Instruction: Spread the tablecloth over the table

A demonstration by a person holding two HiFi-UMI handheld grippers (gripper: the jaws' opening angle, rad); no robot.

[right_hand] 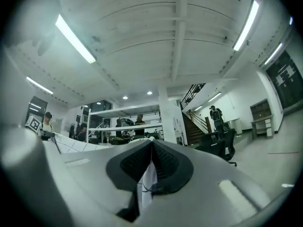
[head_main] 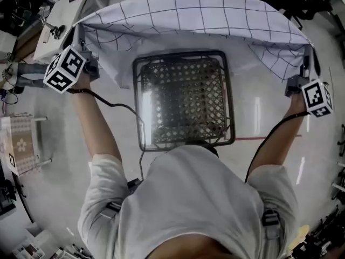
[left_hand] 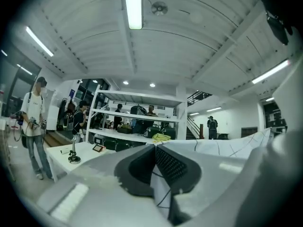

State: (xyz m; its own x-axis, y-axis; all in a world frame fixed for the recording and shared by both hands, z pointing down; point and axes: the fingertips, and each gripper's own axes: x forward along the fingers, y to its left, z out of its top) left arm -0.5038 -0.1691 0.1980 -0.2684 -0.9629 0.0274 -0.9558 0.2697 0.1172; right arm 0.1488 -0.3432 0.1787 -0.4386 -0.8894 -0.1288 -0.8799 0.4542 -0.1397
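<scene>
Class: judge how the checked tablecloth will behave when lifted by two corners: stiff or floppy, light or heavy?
Probably floppy: the tablecloth drapes and folds between the left gripper and right gripper. Likely light: thin pinched edges carry it.

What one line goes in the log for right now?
left gripper: shut on tablecloth | right gripper: shut on tablecloth | tablecloth: held up, stretched between them | table: top mostly uncovered
</scene>
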